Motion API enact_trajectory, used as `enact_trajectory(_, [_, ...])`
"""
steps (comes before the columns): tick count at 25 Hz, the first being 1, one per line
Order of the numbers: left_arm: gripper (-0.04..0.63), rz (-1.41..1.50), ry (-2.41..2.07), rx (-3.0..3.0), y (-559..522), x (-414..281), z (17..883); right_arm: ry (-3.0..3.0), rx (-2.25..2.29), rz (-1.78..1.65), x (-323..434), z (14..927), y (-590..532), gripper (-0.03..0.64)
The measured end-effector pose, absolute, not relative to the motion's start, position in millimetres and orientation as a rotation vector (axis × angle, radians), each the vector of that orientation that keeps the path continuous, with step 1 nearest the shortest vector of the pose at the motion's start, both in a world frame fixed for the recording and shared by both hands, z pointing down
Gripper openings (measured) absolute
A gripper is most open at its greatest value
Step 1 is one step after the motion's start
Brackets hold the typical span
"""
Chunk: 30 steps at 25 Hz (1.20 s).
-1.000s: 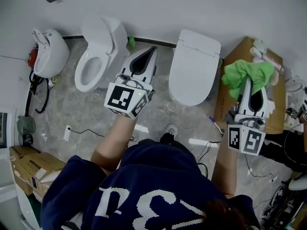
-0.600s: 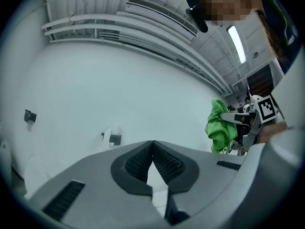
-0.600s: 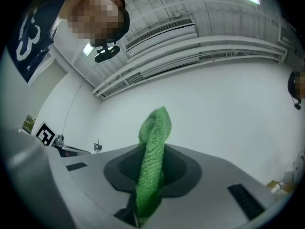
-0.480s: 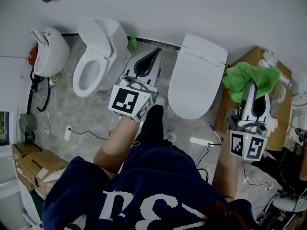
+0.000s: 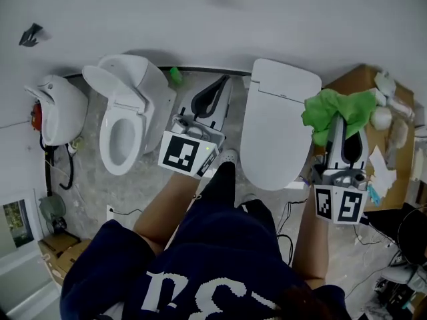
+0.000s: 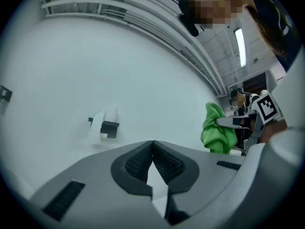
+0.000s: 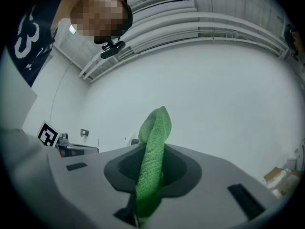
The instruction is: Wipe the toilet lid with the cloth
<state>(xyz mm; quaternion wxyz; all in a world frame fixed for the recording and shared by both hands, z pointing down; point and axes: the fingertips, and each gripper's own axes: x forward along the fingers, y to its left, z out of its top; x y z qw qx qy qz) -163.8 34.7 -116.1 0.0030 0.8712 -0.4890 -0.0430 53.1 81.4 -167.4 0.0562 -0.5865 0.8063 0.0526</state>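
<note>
1. The right gripper has its fingers clamped on the green cloth. The cloth stands up between them and bunches over their tips.
2. In the head view the cloth hangs in the air at the right edge of the closed toilet, over the narrow gap between that toilet and a brown cardboard box.
3. The toilet lid is down, white and bare. Its far end sits against the wall, and its rounded near edge lies just beside the person's leg.
4. The left gripper has its fingers pressed together at the tips with nothing between them. It sits over the strip of grey floor between the two toilets, just left of the lid's left edge.
5. Further left stands an open toilet with its lid raised, and a white urinal is beyond it.
6. Small white items clutter the box top on the right.
</note>
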Motion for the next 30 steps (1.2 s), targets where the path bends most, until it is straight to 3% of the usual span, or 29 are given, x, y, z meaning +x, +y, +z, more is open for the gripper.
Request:
enact_trajectory(13, [0.02, -0.149, -1.536, 2.618, -56.6, -149.9, -23.3, 2.682, -1.714, -0.128, 31.1, -45.8, -15.1, 0.087])
enact_trajectory(30, [0.02, -0.041, -1.618, 2.494, -124.6, -138.3, 171.6, 3.058, -1.341, -0.94, -19.8, 265.9, -108.0, 0.091])
